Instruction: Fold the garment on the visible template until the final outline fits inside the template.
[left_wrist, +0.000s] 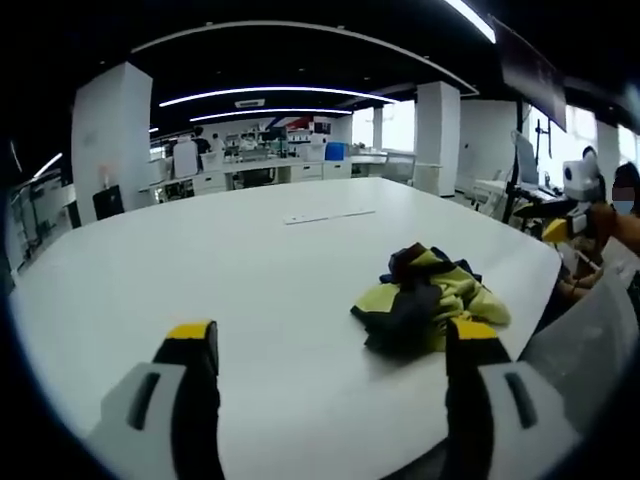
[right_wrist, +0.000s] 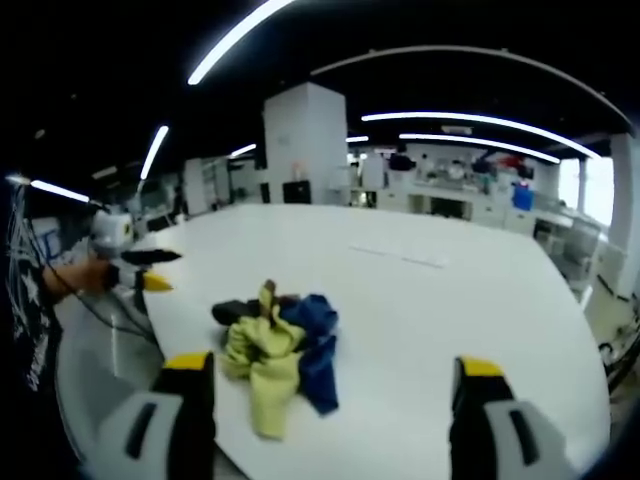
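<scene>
With both tongs (left_wrist: 330, 350) (right_wrist: 330, 385) released, we risk dragging the crumpled garment (left_wrist: 428, 300) ahead off the table (left_wrist: 250, 270) edge.

Left gripper (left_wrist: 332, 345) and right gripper (right_wrist: 327, 375), jaws wide apart, empty.

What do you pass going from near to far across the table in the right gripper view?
The open tongs nearest, then the crumpled yellow and blue garment by the near edge, then bare white table, then a thin pale strip lying flat farther out.
</scene>
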